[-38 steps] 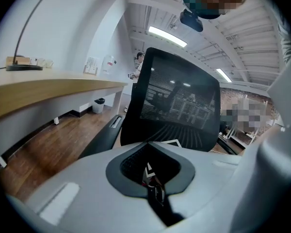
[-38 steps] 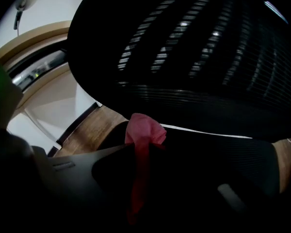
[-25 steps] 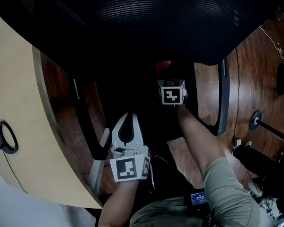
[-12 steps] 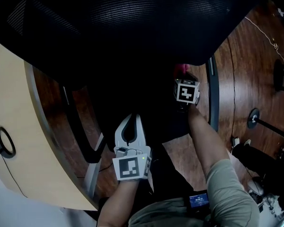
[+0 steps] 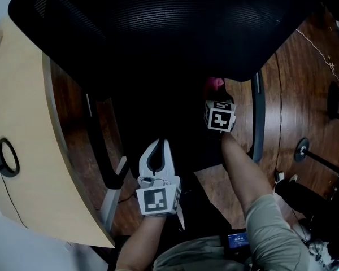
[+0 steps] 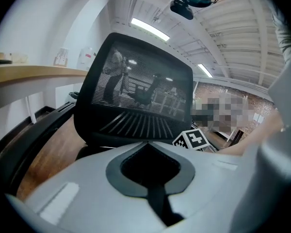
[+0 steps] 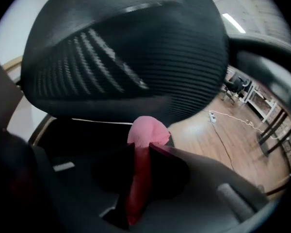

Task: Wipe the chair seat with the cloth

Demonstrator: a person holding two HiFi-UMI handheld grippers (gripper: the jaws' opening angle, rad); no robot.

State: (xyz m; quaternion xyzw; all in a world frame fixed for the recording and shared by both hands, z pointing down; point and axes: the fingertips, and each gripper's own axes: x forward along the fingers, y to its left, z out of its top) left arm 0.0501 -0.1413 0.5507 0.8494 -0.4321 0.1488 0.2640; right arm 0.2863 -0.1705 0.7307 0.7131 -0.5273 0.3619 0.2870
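The right gripper [image 5: 216,95] is clamped on the pink cloth [image 5: 214,84], its bunched end projecting past the jaws to meet the chair seat [image 5: 158,114] at rear right, while the left gripper [image 5: 157,145], jaws together and empty, waits near the front, apparently clear of the wiping path.

No readable txt, nos. or brands. Left gripper's marker cube [image 5: 157,200] & right gripper's marker cube [image 5: 220,116]: b/w square code patterns only, no letters. Small blue-lit screen [image 5: 236,239] at person's waist: too small to read.
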